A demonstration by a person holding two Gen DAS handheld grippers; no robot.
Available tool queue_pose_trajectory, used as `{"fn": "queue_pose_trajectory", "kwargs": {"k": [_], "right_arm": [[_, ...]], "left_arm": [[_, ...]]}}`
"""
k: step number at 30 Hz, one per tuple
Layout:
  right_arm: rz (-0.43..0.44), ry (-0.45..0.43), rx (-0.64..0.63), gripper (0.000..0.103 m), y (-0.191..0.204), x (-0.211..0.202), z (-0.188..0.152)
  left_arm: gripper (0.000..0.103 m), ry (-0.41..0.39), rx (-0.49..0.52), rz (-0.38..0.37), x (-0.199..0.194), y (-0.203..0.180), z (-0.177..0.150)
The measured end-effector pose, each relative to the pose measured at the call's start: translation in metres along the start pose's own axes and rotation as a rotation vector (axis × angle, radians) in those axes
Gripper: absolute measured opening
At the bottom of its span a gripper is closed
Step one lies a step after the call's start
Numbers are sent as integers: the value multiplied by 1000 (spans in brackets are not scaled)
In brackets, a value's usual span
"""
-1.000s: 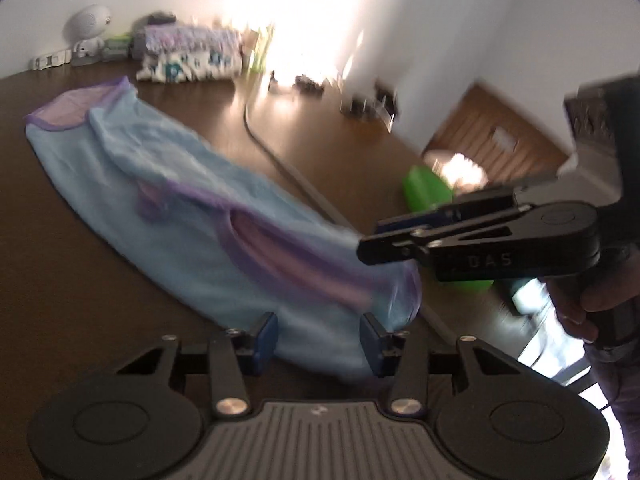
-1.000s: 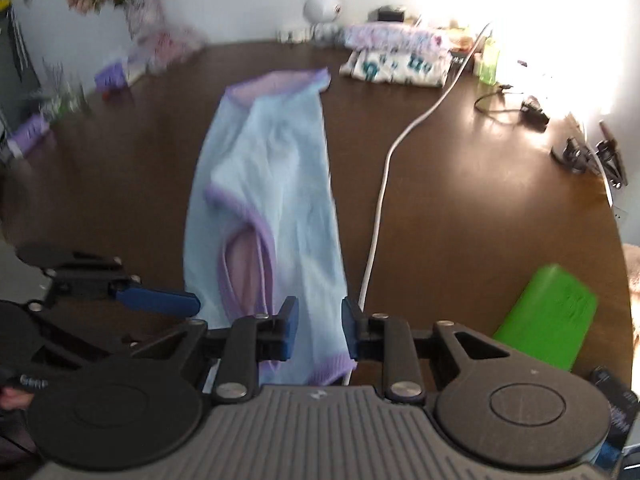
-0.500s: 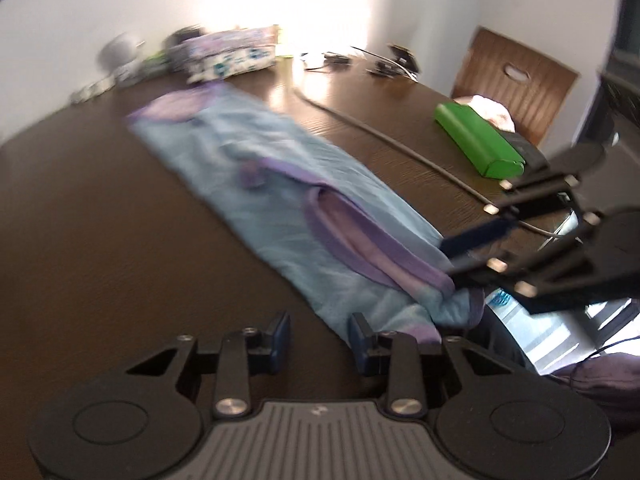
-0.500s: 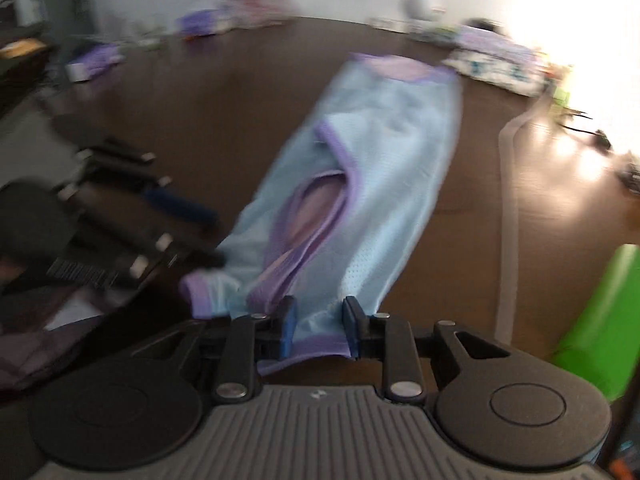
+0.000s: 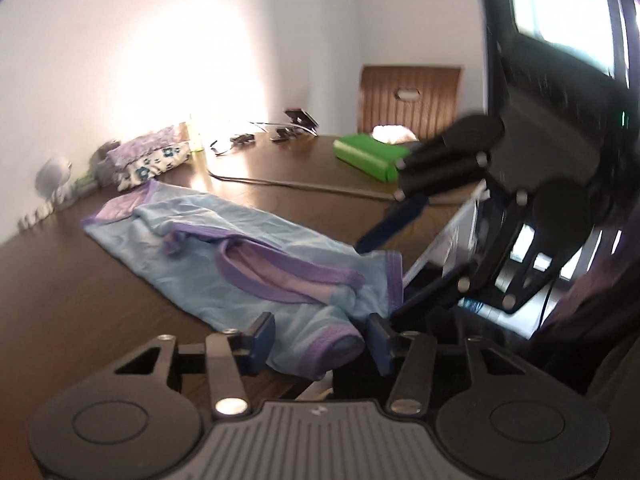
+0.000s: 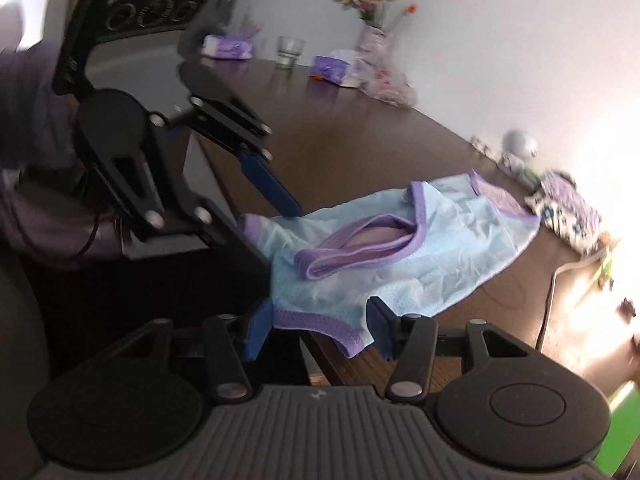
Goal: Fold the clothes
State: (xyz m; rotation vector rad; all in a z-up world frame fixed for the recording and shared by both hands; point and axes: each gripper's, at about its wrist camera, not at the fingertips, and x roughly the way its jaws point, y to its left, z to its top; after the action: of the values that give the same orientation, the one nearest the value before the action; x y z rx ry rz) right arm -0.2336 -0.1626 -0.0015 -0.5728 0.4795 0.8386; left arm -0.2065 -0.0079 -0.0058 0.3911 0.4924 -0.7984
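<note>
The light-blue garment (image 5: 248,248) with purple trim lay lengthwise on the dark wooden table (image 5: 72,304), its near end hanging over the table's edge at both grippers. The left gripper (image 5: 320,338) had its jaws spread wide, and a rolled purple-edged corner of the cloth sat between them without either blue pad pressing on it. The right gripper (image 6: 318,332) was likewise parted, the purple hem lying in the gap between its fingers (the left pad seemed just to meet the hem's end; the right pad stood just beside the cloth). Beyond the left jaws and to their right, the other gripper's blue finger pointed down at the hem corner. Far ahead of the left jaws were a green box (image 5: 368,158), a grey cable (image 5: 304,186) and a stack of folded patterned fabric (image 5: 152,156). Well beyond the right jaws stood a glass (image 6: 290,50) and a vase of flowers (image 6: 372,12).
</note>
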Motion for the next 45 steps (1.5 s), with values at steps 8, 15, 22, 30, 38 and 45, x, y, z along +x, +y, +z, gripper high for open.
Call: {"fn": "queue_pose_trajectory", "kwargs": {"k": [8,15,22,30,38,45], "right_arm": [[71,7,23,16,-4,1,2],[60,-110,125,9,-56,-22,35],[8,-38,267,9,-174,38,96],[-110,197,578,33,-278,125,117],[-57,66,779,60,-220,36,65],[-84,64,876,45,-166,65,24]], "left_arm": [[9,15,15,-56,-9,8,2],[8,-105,1,-97,-32,43,37],[6,-101,-157,-41,30,158,103],[41,57,-615,72,100,254,91],[85,-90,-748,-118,24,197,43],[68,-72,-780,-127,52,158,22]]}}
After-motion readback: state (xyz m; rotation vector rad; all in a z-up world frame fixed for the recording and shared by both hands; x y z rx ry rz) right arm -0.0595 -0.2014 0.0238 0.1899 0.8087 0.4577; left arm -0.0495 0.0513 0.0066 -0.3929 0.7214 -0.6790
